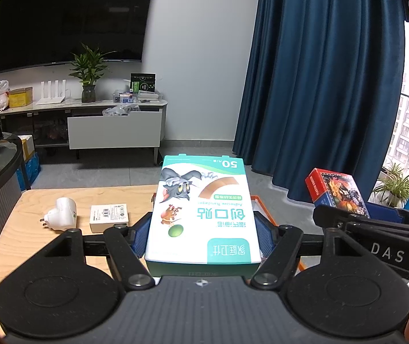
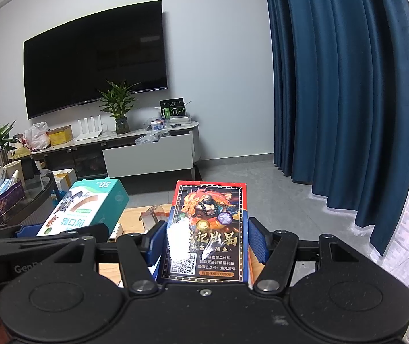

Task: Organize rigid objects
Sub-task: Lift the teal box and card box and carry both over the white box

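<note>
My left gripper (image 1: pixel 203 229) is shut on a green and white adhesive-bandage box (image 1: pixel 204 209) with a cartoon cat. Its blue pads (image 1: pixel 141 238) press both long sides, and the box is held above the wooden table (image 1: pixel 32 229). My right gripper (image 2: pixel 207 238) is shut on a red and blue playing-card box (image 2: pixel 207 229) with a dragon picture, which stands between blue pads (image 2: pixel 257 240). The two grippers are side by side. The card box (image 1: pixel 336 192) shows at the right of the left wrist view, and the bandage box (image 2: pixel 86 206) at the left of the right wrist view.
A white plug adapter (image 1: pixel 60 213) and a small white box (image 1: pixel 108 218) lie on the table's left part. An orange-rimmed container (image 1: pixel 261 203) sits under the held boxes. A dark glass side table (image 2: pixel 32 197) with a purple tin stands left. Blue curtains (image 1: pixel 319 86) hang on the right.
</note>
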`<state>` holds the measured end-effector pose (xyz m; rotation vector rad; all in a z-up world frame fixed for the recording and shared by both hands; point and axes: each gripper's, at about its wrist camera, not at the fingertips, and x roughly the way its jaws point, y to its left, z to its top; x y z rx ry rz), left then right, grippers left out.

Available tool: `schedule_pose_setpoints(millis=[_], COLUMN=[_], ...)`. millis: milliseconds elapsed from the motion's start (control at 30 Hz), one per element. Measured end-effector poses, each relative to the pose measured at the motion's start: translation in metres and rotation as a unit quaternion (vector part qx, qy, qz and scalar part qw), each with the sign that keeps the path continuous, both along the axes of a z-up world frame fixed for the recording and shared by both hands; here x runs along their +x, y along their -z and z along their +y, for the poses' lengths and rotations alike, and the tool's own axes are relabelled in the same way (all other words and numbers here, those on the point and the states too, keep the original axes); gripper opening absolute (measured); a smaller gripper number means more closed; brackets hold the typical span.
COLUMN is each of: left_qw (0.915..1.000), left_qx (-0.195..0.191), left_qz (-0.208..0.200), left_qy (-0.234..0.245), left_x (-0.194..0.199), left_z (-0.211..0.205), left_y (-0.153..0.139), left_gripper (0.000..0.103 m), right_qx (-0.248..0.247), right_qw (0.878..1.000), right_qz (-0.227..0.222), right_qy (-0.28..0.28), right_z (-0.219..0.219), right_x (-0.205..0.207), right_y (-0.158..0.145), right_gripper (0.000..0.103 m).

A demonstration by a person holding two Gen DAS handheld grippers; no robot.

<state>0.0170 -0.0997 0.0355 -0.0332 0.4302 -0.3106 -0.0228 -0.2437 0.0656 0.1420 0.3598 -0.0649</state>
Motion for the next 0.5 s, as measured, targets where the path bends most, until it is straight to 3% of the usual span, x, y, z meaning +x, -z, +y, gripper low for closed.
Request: schedule_pose_setpoints(millis=[500], left_qw=[1.0], left_qx=[0.001], left_qz=[-0.003], left_qy=[0.002], left_x=[-0.0017], left_z=[-0.0022], left_y=[-0.0016], left_gripper=[0.072], right_qx=[-0.001], right_qw=[1.0], right_qz=[-0.001], right_qy=[-0.001], right_z=[-0.0007], right_x=[-0.0043], right_y=[0.0017], right_gripper=[0.072])
